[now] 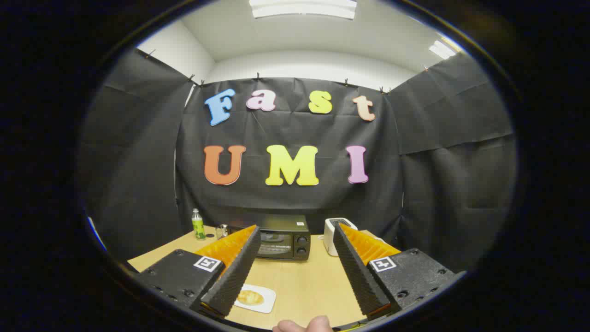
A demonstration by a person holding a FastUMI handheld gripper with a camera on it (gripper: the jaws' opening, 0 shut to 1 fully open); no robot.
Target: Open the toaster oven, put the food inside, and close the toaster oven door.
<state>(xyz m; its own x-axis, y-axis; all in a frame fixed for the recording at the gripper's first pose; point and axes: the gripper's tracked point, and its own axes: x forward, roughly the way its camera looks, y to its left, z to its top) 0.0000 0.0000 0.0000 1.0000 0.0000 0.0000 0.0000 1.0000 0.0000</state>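
Claw (295, 230): fingers spreading wide, gripping nothing.
Oven (282, 238): sitting beyond fingers, door shut, left side hiding behind left finger.
Food (250, 297): lying on plate (266, 302), partly hiding behind left finger.

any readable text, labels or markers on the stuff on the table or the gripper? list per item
Nothing on the objects is legible.
Black toaster oven: small white sticker on top, too small to read.
Green plastic bottle: label blurred.
White pop-up toaster: no text visible.
White plate with food: no text.
Open gripper fingers: a square black-and-white fiducial marker on each black base, a pattern, not words.
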